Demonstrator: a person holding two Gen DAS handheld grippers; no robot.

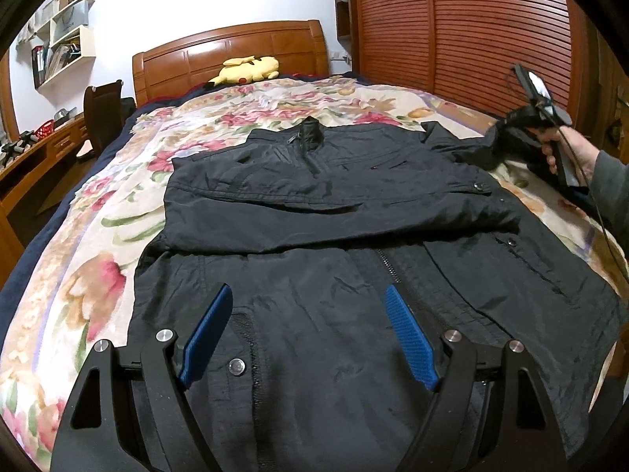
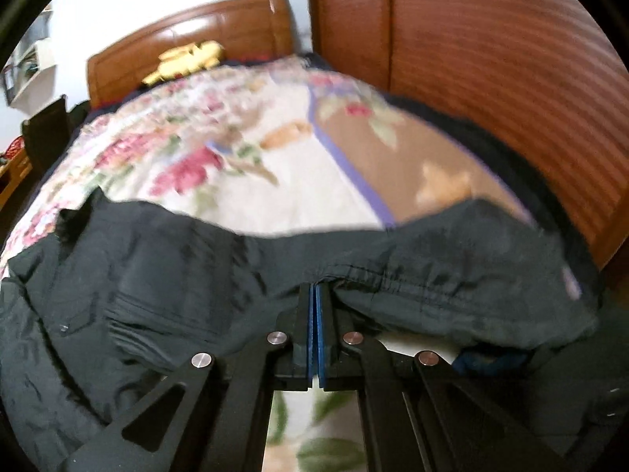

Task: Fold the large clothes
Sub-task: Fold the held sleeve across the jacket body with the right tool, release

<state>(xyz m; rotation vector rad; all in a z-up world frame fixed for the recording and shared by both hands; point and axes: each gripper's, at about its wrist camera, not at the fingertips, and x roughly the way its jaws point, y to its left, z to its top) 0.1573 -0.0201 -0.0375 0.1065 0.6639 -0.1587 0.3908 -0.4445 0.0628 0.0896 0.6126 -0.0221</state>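
A black jacket (image 1: 334, 212) lies front up on the flowered bedspread (image 1: 78, 259), collar toward the headboard, with one sleeve folded across the chest. My left gripper (image 1: 310, 299) is open and empty, hovering over the jacket's lower front near the zip. My right gripper (image 1: 499, 133) shows at the right of the left wrist view, shut on the other sleeve's cuff and lifting it off the bed. In the right wrist view the right gripper (image 2: 315, 287) pinches the gathered cuff edge of the sleeve (image 2: 432, 287).
A yellow plush toy (image 1: 247, 69) lies by the wooden headboard (image 1: 232, 55). A slatted wooden wardrobe (image 1: 491, 27) stands along the bed's right side. A desk and chair (image 1: 98, 118) stand to the left, with wall shelves (image 1: 67, 51) above.
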